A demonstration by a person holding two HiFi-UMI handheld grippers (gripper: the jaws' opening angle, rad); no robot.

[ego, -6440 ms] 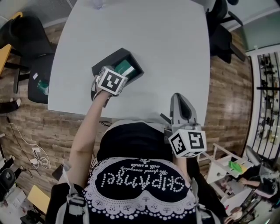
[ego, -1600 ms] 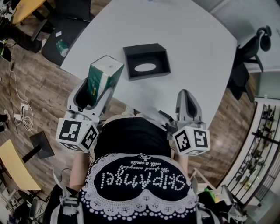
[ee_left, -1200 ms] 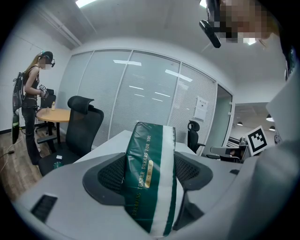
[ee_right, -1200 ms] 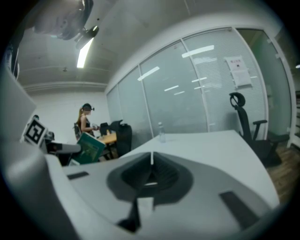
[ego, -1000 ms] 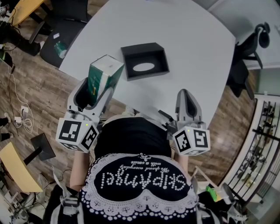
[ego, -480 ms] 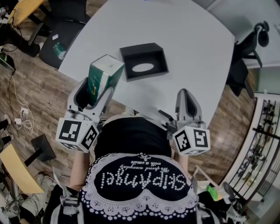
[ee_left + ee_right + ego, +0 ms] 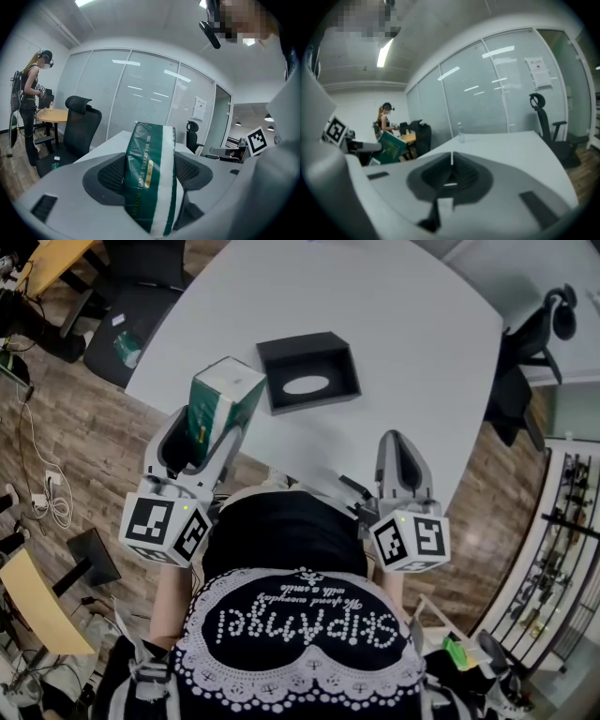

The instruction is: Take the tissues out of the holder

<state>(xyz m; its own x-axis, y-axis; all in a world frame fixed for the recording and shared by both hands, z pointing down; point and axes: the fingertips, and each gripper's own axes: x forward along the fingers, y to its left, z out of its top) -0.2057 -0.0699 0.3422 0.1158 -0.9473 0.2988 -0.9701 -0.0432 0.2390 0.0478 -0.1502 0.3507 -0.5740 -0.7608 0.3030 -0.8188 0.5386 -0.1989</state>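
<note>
Left hand-held gripper (image 7: pixel 214 424) is clamped on the tissue pack (image 7: pixel 223 397) – green wrapper with a white stripe, gold print along it. In the left gripper view both jaws press flat on the pack's (image 7: pixel 149 164) two sides, and the pack stands on end between them, rising past the jaw tips. The pack is held up in the air over the bench's (image 7: pixel 403 315) near left edge, clear of the holder (image 7: pixel 310 370).

The holder is a black box lying flat on the bench, just beyond and to the right of the pack, not touching it. Its oval slot (image 7: pixel 310 383) faces up and shows pale inside; I cannot tell what that is.

Right hand-held gripper (image 7: pixel 400 448) is closed with nothing in it – in the right gripper view the jaws meet along a thin line (image 7: pixel 450 165). It hangs over the near right bench edge, well apart from the holder. Marker cubes (image 7: pixel 165 528) (image 7: pixel 411 542) sit at the rear of each hand-held gripper, close to the person's torso.

Black office chairs stand left (image 7: pixel 141 292) and right (image 7: pixel 530 343) of the bench. A bottle (image 7: pixel 461 131) stands at the far end of the bench in the right gripper view. Another person (image 7: pixel 27 98) stands by a wooden table in the left gripper view.
</note>
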